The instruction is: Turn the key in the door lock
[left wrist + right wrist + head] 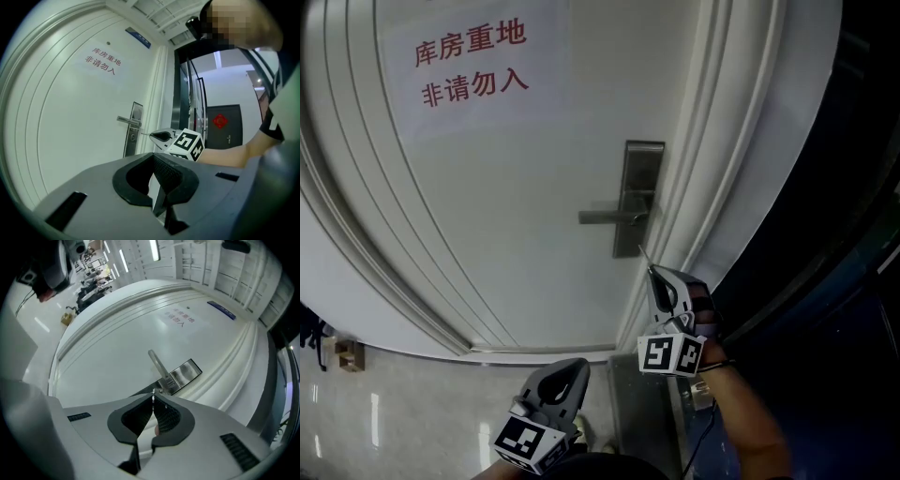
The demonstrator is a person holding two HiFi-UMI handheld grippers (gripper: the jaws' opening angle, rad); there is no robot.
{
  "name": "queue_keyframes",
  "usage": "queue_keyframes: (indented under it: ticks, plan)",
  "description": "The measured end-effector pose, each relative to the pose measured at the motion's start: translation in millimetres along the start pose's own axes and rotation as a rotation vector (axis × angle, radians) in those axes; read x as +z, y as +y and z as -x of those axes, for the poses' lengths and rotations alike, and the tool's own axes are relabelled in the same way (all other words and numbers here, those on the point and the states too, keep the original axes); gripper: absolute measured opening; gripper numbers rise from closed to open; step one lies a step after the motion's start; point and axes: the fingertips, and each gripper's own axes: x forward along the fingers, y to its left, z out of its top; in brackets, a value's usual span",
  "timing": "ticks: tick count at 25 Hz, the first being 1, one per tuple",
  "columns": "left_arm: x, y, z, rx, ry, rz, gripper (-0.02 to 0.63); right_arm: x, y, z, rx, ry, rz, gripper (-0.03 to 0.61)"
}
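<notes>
A white door (pixel 516 206) carries a steel lock plate (pixel 639 192) with a lever handle (pixel 612 217) pointing left. My right gripper (pixel 654 274) is shut on a thin metal key (pixel 643 255), whose tip points up at the plate's lower end and stays just short of it. In the right gripper view the key (pixel 153 397) shows edge-on between the pads, just below the lock plate (pixel 183 375) and handle (pixel 158 363). The left gripper view shows the key (pixel 144 134) level with the keyhole (pixel 132 137). My left gripper (pixel 572 367) hangs low, shut and empty, apart from the door.
A paper sign (pixel 473 61) with red characters is stuck on the upper door. The white door frame (pixel 722 141) runs right of the lock, with a dark glass opening (pixel 844 234) beyond. A small box (pixel 347 354) sits on the glossy floor at the left.
</notes>
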Motion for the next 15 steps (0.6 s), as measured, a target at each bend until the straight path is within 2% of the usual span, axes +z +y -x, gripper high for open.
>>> queue_keyframes:
  ticks: [8,15]
  plan:
    - [-3,21,-32,-0.032,0.027,-0.002,0.002,-19,17,-55,-0.032,0.077,0.29,0.021]
    - [-6,33,-43,-0.035,0.038,0.012,0.002,-28,18,-68,-0.037,0.099,0.349,0.021]
